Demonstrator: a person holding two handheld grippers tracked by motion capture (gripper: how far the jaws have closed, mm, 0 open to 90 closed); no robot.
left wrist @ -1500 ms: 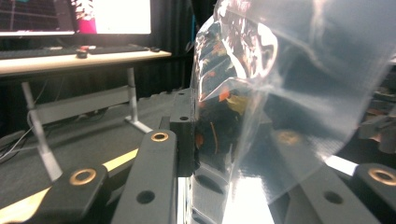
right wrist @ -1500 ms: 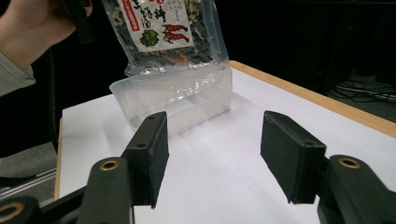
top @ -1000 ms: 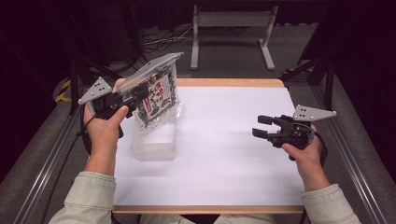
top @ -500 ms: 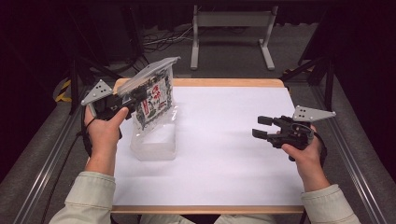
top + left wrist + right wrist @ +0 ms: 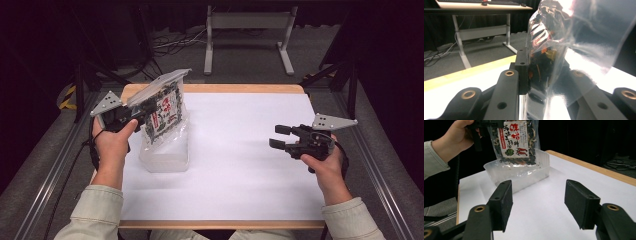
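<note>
The left claw grips a clear food packet over the plastic tray — seemingly not yet set down. The right claw waits wide open, empty, above the table.

We see a table with a white top and a light wooden edge showing along its far side and its near side. Directly on the white surface, toward the left side, rests a clear plastic tray, shallow and rectangular, with ribbed walls that we can make out in the right gripper view. From above, its near end lies well in from the table's front edge, and its far end is hidden from us. The rest of the white top around it is bare. The table stands on a grey carpeted floor, with metal rails running along both of its sides.
</note>
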